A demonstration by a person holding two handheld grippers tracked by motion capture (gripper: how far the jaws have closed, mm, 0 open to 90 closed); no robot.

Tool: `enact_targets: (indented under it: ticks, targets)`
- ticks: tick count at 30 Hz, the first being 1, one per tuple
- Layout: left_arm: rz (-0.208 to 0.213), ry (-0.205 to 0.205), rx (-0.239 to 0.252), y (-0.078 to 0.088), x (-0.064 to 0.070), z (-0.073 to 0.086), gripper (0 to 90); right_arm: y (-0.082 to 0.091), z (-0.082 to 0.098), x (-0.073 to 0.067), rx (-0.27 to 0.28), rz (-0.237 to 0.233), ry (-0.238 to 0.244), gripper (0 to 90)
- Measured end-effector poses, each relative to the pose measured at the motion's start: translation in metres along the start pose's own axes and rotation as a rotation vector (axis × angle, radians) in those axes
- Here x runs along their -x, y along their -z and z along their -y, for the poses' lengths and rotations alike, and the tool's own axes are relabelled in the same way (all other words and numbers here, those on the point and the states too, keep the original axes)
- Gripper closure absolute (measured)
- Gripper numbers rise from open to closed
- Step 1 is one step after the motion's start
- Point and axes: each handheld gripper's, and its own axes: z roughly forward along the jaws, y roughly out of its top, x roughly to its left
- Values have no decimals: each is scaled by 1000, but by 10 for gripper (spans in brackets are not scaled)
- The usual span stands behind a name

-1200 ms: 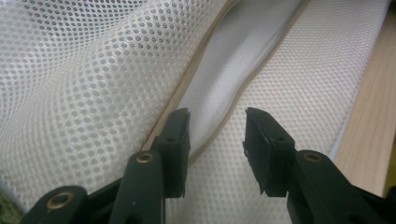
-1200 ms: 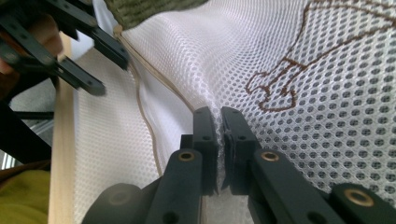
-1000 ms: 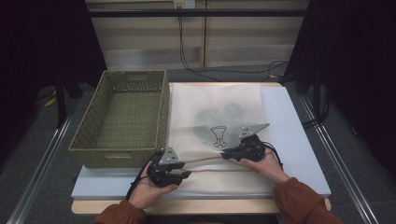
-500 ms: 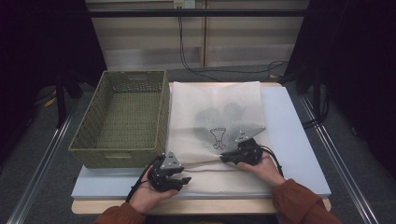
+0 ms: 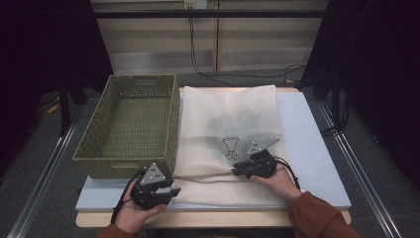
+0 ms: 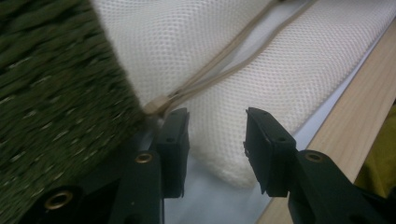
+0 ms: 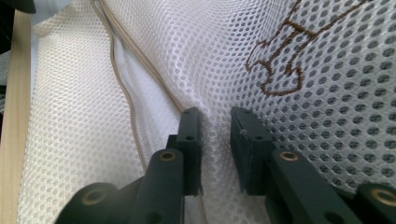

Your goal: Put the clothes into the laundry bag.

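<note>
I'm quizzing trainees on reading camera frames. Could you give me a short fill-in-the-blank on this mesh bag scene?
1. The white mesh bag lies to the ____ of the green woven basket in the high view.
2. A tan ____ runs along the bag's near end.
3. The motif stitched on the bag is ____ in colour.

Missing words: right; drawstring; brown

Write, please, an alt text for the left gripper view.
The left gripper has its two black jaws apart above a white mesh bag, nothing between them. A beige drawstring ends beside one jaw, next to a green woven basket.
</note>
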Motion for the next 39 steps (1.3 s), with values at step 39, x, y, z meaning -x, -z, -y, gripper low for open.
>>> enact_targets:
  ticks: [39]
  targets:
    - [72,51,-95,-28,-13,2,785,22,-21,-9,114,-34,-23,387]
